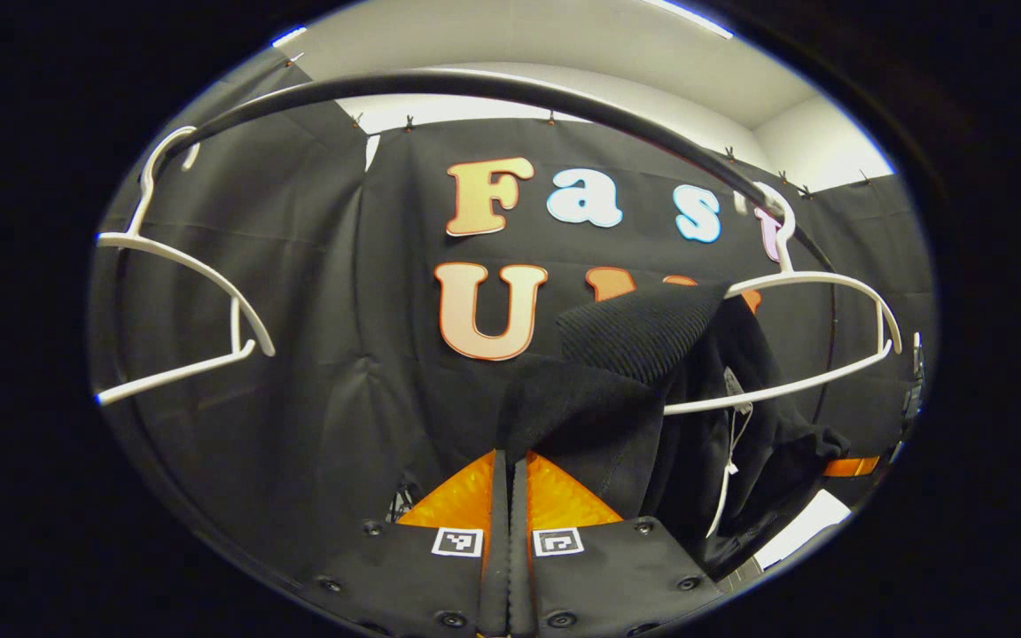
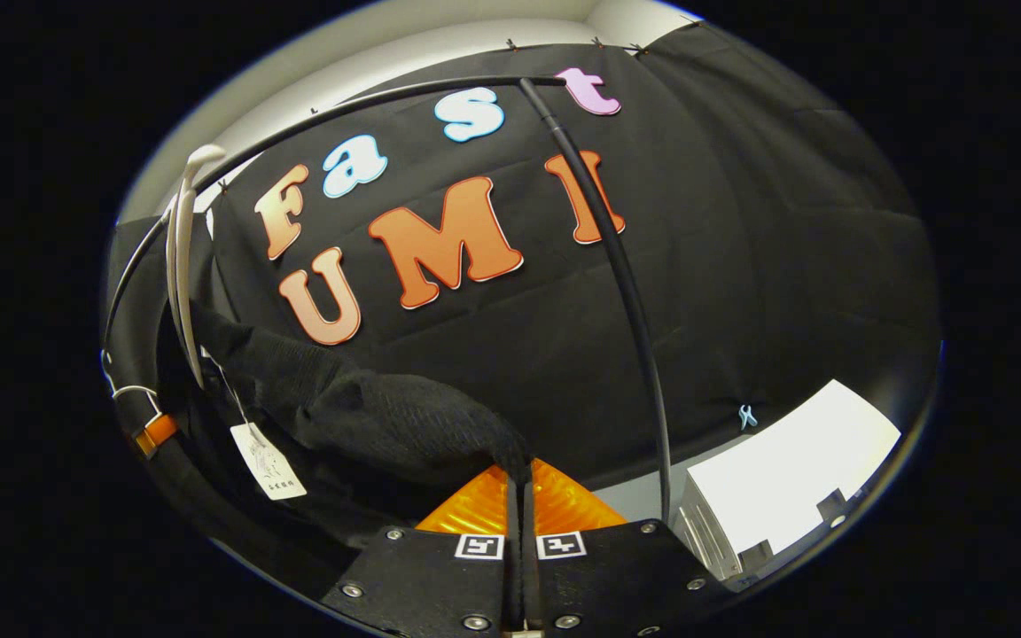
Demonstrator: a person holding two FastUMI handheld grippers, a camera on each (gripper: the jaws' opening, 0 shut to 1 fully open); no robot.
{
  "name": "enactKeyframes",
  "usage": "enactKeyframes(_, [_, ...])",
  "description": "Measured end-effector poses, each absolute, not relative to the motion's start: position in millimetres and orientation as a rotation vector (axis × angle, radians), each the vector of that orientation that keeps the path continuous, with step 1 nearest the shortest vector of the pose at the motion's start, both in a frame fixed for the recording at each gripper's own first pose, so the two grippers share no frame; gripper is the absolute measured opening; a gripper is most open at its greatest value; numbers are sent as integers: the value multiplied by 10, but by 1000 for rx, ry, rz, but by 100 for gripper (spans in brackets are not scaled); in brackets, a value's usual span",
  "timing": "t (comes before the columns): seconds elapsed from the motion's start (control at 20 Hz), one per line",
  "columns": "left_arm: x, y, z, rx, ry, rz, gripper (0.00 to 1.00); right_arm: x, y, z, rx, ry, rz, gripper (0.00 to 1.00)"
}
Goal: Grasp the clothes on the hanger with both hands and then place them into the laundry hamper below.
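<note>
Our left gripper (image 1: 510, 461) and right gripper (image 2: 519, 470) each have jaws clamped on the black knit garment (image 1: 617, 354) hanging at the white plastic hanger (image 1: 821, 328), right of frame.

Garment (image 1: 617, 390) hangs on hanger (image 1: 821, 354) under rail (image 1: 475, 84)

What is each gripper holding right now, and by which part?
Both are shut on the black garment: the left gripper pinches a fold near its ribbed edge, the right gripper a bunched end.
</note>
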State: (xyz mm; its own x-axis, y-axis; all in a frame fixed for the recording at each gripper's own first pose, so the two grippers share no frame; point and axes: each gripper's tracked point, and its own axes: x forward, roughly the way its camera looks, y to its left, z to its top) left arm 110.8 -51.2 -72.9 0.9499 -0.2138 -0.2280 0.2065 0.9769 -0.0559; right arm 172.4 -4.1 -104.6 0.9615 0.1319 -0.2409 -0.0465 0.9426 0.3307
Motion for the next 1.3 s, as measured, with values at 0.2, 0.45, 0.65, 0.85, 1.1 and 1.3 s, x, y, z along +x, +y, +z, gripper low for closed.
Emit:
enactKeyframes(0.2, [1137,-124,-580,-69,208,-147,7,1678,189,-1149,322,287,115,0])
enactKeyframes(0.45, [1082,48,-526,-23,190,-143,7,1607,438,-1270,323,311,123,0])
enactKeyframes(0.65, [1078,209,-537,-33,198,-125,7,1478,600,-1373,334,329,124,0])
enactKeyframes(0.85, [921,577,-732,-1,233,-92,7,1385,810,-1476,320,348,127,0])
enactKeyframes(1.1, [575,620,-1210,-2,347,-138,7,1185,1008,-1732,302,393,120,0])
enactKeyframes(1.3, [530,418,-1570,19,413,-204,7,1023,1076,-1926,303,419,107,0])
